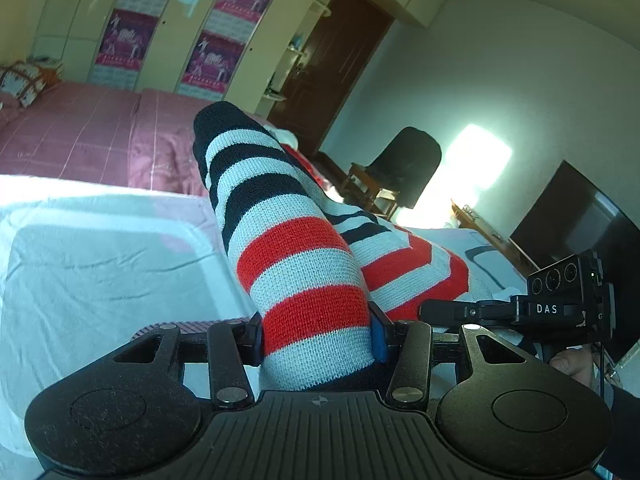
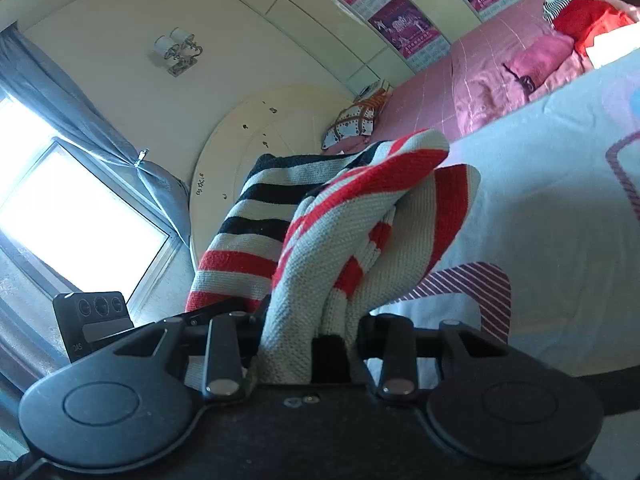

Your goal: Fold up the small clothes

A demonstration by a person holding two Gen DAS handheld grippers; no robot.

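Clearly both the left gripper (image 1: 318, 340) and right gripper (image 2: 308, 344) are clenched on the red, black and grey striped knit sweater (image 1: 296, 240), lifted above the white bedsheet (image 1: 100, 264). Bunched cloth could slip out or fold crooked.

The striped knitted garment (image 1: 304, 264) covers the fingertips of the left gripper (image 1: 318, 342), and its lower end disappears behind the gripper body. In the right wrist view the bunched garment (image 2: 320, 240) likewise hides the fingers of the right gripper (image 2: 308, 344). Wardrobe posters (image 1: 128, 40) are too blurred to read. A hand (image 1: 572, 364) is cut off at the frame edge.
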